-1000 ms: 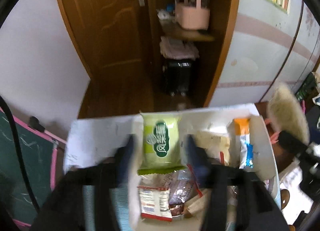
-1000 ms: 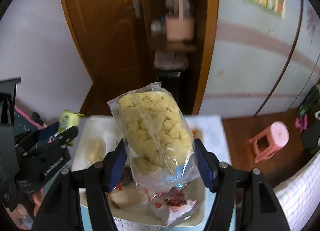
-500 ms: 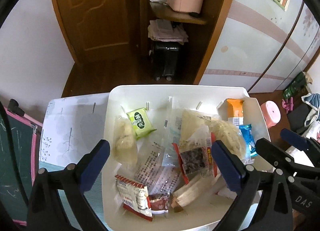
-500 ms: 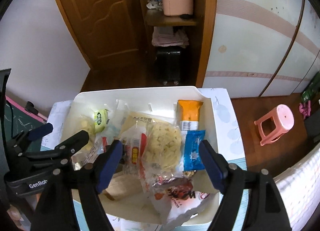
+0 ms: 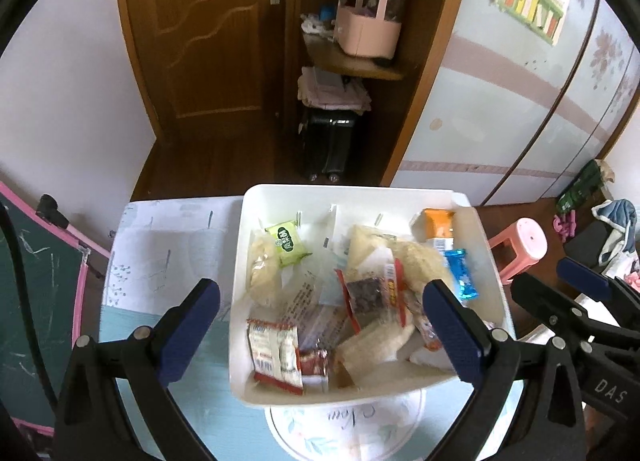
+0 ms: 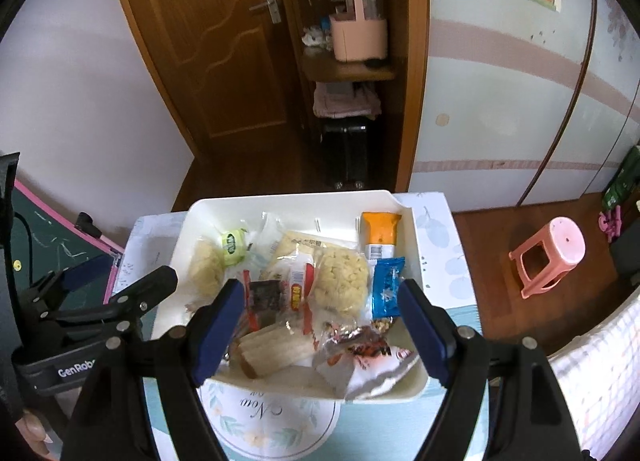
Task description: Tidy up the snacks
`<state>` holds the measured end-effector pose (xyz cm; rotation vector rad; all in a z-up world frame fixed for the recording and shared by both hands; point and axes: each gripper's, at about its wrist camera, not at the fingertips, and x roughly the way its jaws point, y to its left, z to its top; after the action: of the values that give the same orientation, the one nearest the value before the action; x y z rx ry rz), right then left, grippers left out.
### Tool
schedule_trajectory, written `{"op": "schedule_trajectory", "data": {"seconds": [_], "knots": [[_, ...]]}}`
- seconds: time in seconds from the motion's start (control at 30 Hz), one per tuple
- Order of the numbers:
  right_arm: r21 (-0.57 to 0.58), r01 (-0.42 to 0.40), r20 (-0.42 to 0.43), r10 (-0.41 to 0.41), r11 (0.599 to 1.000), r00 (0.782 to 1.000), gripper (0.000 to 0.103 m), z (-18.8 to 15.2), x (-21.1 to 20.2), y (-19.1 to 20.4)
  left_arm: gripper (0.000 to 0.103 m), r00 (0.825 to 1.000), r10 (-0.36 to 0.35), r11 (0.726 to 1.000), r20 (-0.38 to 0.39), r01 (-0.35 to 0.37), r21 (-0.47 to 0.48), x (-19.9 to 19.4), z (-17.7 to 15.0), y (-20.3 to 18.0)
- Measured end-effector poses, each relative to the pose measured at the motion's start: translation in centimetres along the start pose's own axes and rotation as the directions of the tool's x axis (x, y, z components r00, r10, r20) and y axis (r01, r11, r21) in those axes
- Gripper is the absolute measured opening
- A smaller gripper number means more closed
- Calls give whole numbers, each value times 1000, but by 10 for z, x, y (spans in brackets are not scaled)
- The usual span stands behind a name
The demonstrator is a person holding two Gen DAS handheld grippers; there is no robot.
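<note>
While both grippers hang above it, the white bin sits on the table, heaped with snacks. At its far left a small green packet lies against a clear bag of pale yellow puffs. At the far right an orange-topped packet stands along the right wall, with a blue wrapper just nearer. Between them in the middle rest a larger bag of yellow puffed pieces and a red-edged clear packet with a dark filling. At the near left corner lies a red and white packet, and a pale wafer block in clear wrap lies near the middle of the near wall. A crumpled red and silver wrapper lies at the near right.

Over the bin, the left gripper has its blue fingers spread wide with nothing between them; one is over the table left of the bin, the other over its right part. Nothing is held by the right gripper either: its fingers stand apart above the near half of the bin, touching none of the packets.

Under the bin's near edge shows a round floral mat. Left of the table leans a green chalkboard with a pink frame. On the floor to the right stands a pink stool. Beyond the table are a wooden door and shelves bearing a pink caddy.
</note>
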<state>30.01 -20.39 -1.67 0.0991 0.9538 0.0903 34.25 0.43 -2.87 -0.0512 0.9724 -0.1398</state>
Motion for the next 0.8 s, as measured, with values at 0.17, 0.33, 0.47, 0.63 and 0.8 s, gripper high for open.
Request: {"op": "schedule_trajectory", "data": {"seconds": [0.17,0.33,0.47,0.63,0.8], "knots": [[-17,16,56,-15,1000,998,81,-17,-41,3,101,999,-8,1000,38,7,10,-43,-17,-4],[-37,26,98,-22,999,995,82,-43,-77,6,101,998,-30,999,61,28,20,-86,-50,-7],[-38,10,106,-6,999,994,82,-71,-102,8,101,997,-34,999,72,31,41,-114,-81,-9],[-54,-8,134,15,999,991,82,-111,-133,15,101,993,-7,997,119,-2,76,-156,-127,-13],[-49,-39,137,45,998,990,82,-153,-156,22,101,986,-10,998,167,0,62,-189,-172,-8]]}}
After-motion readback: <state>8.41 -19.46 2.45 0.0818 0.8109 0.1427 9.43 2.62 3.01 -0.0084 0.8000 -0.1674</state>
